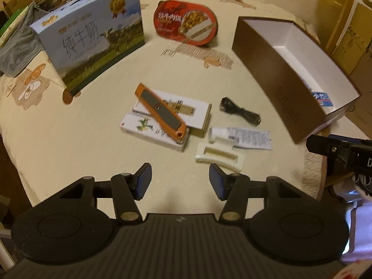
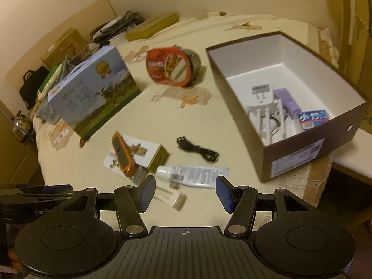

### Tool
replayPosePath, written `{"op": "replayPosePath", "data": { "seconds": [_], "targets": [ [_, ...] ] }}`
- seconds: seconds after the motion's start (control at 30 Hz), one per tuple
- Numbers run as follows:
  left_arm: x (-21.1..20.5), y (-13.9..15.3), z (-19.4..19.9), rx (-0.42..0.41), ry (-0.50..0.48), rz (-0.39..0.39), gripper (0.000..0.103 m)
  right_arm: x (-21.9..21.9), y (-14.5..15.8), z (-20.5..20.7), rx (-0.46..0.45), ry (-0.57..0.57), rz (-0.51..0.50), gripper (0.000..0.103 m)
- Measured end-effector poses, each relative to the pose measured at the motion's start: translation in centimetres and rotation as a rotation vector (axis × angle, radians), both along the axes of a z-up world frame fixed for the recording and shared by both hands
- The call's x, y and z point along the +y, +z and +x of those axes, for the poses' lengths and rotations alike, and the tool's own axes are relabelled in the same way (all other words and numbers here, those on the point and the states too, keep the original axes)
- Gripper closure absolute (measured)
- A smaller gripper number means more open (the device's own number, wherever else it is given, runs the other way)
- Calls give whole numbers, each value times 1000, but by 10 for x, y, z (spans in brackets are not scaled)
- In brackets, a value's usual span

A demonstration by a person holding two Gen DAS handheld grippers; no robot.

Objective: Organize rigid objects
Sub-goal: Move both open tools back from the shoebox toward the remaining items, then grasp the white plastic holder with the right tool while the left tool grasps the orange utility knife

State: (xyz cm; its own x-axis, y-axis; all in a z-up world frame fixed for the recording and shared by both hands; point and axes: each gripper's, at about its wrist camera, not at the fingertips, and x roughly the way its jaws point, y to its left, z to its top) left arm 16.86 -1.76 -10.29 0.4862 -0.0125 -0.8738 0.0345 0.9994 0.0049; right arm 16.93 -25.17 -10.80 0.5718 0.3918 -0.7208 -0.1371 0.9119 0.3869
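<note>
Both grippers spread, empty: left gripper (image 1: 180, 181), right gripper (image 2: 184, 194). Partly done, I'd say: shoebox (image 2: 309, 153) at right already holds a plug, purple item, small blue packet. Left at frame centre: orange utility knife (image 1: 160, 112), white tube (image 2: 191, 174), black cable (image 2: 197, 151). Cream patterned tablecloth (image 1: 69, 127); cluttered room, cardboard boxes behind.

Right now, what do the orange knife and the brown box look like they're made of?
Orange knife: likely hard moulded plastic with matte grey grip inlays, possibly rubber. Brown box: cardboard, matte brown outside, white inside, judging by thin folded walls and a printed label.
</note>
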Motion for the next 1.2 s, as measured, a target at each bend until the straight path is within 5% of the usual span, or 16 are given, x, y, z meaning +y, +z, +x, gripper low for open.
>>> {"op": "replayPosePath", "data": {
  "seconds": [1.2],
  "targets": [
    [40, -89, 18, 122, 102, 17, 53, 92, -113, 43, 42, 346, -155, 49]
  ]
}}
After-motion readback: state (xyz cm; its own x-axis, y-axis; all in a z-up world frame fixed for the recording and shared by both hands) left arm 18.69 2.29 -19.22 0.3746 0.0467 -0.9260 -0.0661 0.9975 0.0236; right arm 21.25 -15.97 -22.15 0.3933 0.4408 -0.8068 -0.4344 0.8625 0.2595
